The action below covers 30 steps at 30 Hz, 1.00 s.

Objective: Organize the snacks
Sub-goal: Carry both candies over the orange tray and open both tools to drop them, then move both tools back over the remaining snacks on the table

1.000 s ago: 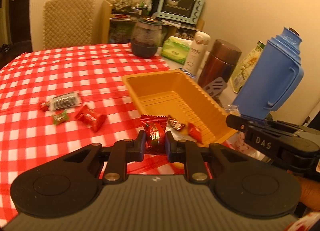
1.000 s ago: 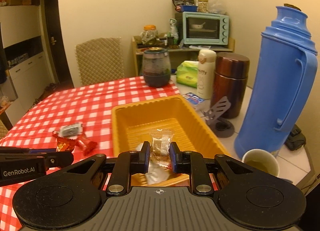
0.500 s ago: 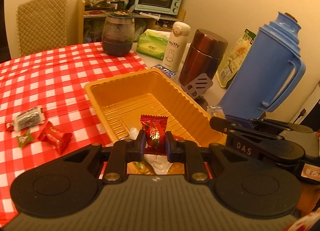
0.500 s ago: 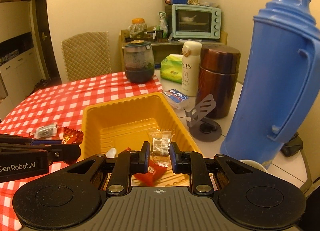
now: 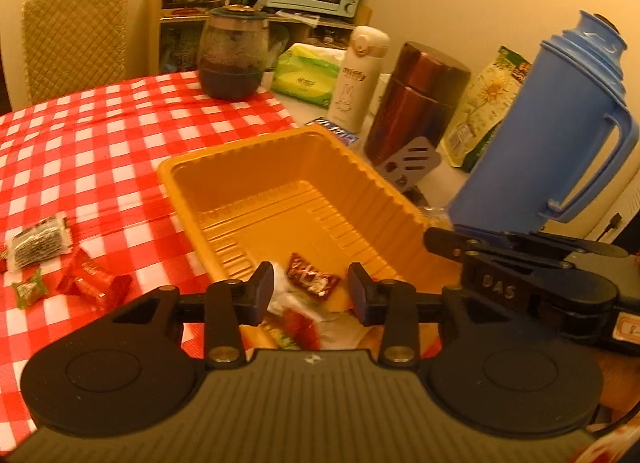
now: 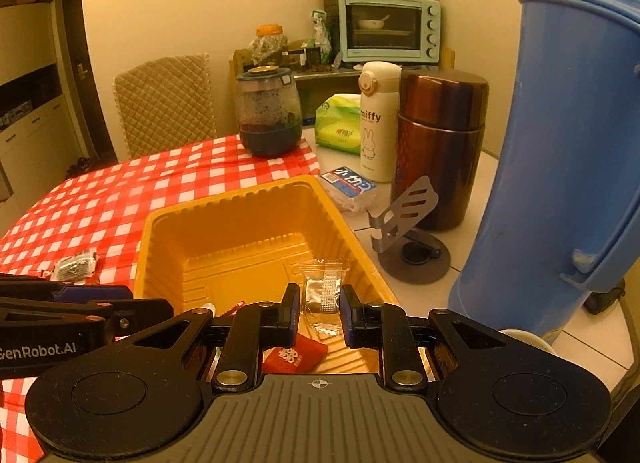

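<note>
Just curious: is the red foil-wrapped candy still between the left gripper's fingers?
No. The left gripper has opened, and the red foil-wrapped candy now lies below in the yellow plastic tray.

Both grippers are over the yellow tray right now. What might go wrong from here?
1. The right gripper holds the clear-wrapped candy near the yellow tray's right rim; released there, it may fall outside.
2. The tall blue thermos stands close on the right; a wide swing could knock it.
3. The left gripper is open and close to the right gripper; going for the loose snacks on the checkered cloth, they could collide.
</note>
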Tool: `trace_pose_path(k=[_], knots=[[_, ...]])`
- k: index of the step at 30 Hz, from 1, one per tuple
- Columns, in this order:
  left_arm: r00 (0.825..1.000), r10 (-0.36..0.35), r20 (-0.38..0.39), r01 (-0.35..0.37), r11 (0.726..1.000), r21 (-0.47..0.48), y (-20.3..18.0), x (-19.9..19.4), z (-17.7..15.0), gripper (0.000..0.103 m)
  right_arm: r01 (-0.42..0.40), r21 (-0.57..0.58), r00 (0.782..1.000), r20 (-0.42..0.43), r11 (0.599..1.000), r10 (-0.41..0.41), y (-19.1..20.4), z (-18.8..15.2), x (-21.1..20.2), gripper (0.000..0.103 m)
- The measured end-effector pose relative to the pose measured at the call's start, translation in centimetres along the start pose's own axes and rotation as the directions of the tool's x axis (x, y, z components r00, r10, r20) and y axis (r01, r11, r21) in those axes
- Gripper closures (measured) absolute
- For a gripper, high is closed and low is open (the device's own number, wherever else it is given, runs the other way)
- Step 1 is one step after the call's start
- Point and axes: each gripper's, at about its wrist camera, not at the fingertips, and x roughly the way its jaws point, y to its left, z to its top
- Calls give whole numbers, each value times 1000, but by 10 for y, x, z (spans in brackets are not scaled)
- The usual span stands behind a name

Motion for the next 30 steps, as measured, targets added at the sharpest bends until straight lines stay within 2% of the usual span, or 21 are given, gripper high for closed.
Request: trace_pose_path(k=[10, 14, 15, 16, 18, 24, 30], knots=[[998, 58, 1, -58, 997, -54, 28, -16, -10, 65, -33, 4, 999, -1, 999, 33, 10, -2, -2, 82], [998, 70, -2, -70, 996, -58, 32, -21, -12, 63, -96, 57, 995, 2, 994, 96, 8, 1, 0, 81], [997, 75, -2, -75, 995, -59, 32, -22, -12, 62, -105, 82, 994, -5, 991, 106, 6, 1, 0, 77], [997, 80, -2, -80, 995, -61, 34, -24, -13, 61, -106, 104, 994, -8, 989, 107, 4, 2, -1, 64], [996, 88, -1, -87, 994, -63, 36, -29, -15, 60, -97, 117, 995, -1, 988, 98, 0, 1, -5, 50], [993, 113, 16, -112, 991, -72, 41, -52, -22, 56, -64, 126, 998, -15, 990, 66, 0, -3, -26, 50], [989, 143, 44, -139, 987, -76, 43, -82, -31, 49, -61, 87, 998, -16, 994, 63, 22, -9, -53, 46]])
